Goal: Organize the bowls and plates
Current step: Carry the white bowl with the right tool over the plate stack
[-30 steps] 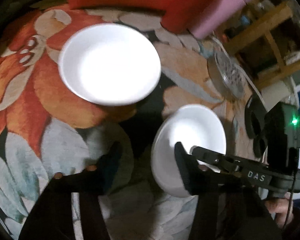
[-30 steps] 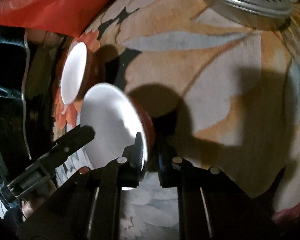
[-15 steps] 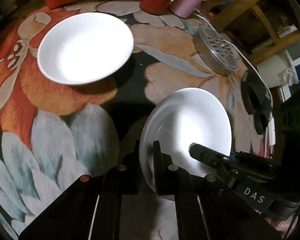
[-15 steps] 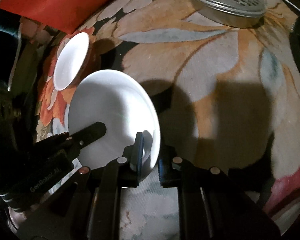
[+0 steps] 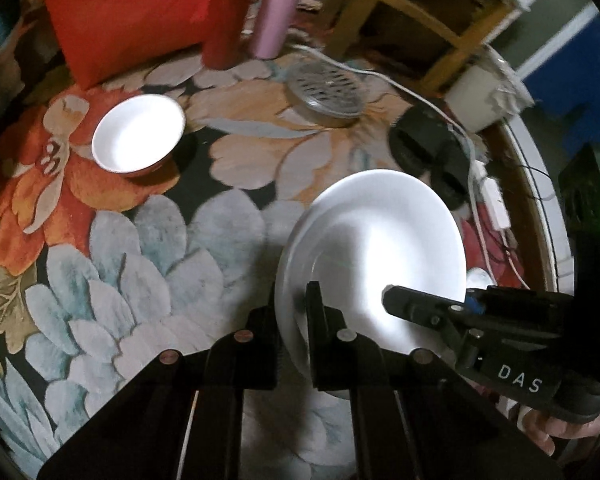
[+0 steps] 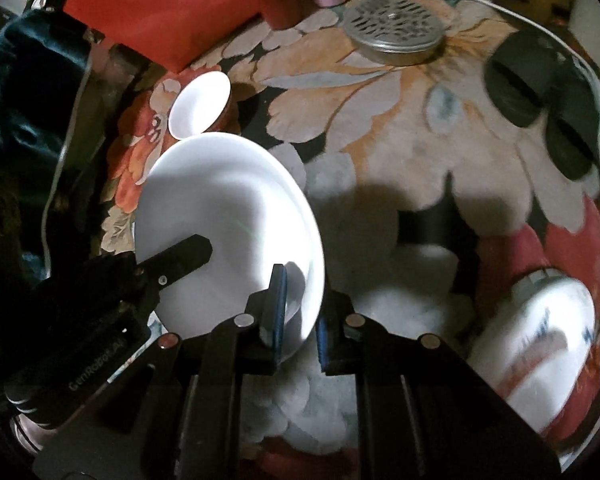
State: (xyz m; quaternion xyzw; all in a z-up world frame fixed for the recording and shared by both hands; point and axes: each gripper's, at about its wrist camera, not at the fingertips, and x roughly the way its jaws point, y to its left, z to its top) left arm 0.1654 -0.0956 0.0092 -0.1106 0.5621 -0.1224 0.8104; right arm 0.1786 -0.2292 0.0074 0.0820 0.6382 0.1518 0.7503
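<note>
A white plate (image 5: 380, 248) hangs tilted above the flowered tablecloth (image 5: 148, 272), held from both sides. My left gripper (image 5: 294, 304) is shut on its left rim, one finger over the edge and one under. In the right wrist view the plate (image 6: 228, 216) has its right rim clamped by my right gripper (image 6: 302, 294). The right gripper (image 5: 396, 300) also shows in the left wrist view, reaching in from the right. A small bowl (image 5: 138, 140), white inside and red outside, stands on the cloth at the far left; in the right wrist view the bowl (image 6: 200, 104) sits just behind the plate.
A red bag (image 5: 140, 20) and a pink cylinder (image 5: 280, 12) stand at the back edge. A perforated metal lid (image 5: 326, 92), black round objects (image 5: 428, 148) and a white cable (image 5: 476, 168) lie at the right. A white and red container (image 6: 540, 340) lies near the right.
The left gripper, open beside the plate before, has shut on its rim. Both grippers have risen with the plate, and the bowl and tablecloth now look farther away.
</note>
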